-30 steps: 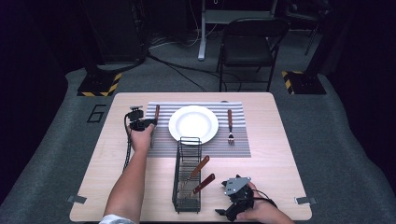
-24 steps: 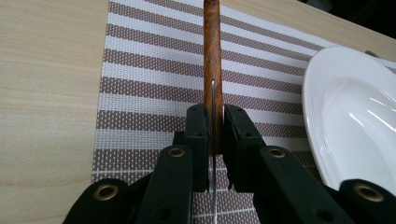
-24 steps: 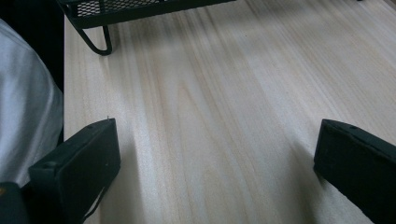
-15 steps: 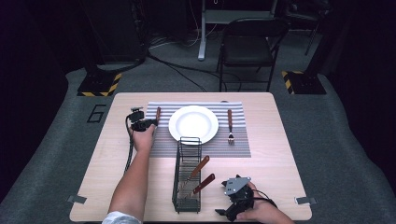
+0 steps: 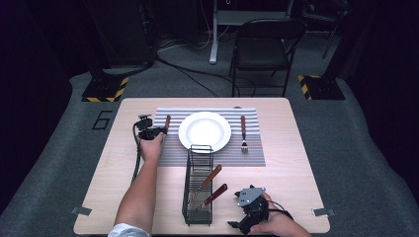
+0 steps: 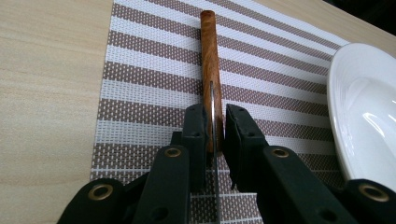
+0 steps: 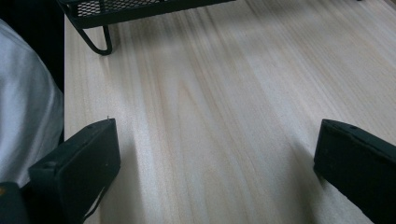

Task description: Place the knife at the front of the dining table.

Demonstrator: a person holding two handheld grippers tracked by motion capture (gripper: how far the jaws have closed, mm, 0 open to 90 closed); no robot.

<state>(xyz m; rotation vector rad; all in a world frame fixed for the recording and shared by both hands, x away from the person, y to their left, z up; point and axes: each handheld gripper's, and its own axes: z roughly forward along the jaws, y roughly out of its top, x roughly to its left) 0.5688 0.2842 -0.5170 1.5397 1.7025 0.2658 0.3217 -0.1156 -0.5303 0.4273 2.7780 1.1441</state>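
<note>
A brown wooden knife handle [image 6: 210, 60] lay on a brown-and-white striped woven placemat [image 6: 149, 88] beside a plain white round plate [image 6: 369, 107], all on a pale wood-grain counter [image 6: 46, 93].

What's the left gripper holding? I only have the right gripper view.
Observer: The left gripper is shut on a knife with a wooden handle.
Operator: Where is it?
Observer: At the left end of the striped placemat, left of the white plate and apart from it.
Operator: Anything right of the plate?
Observer: A fork lies on the placemat, tines toward the person.
</note>
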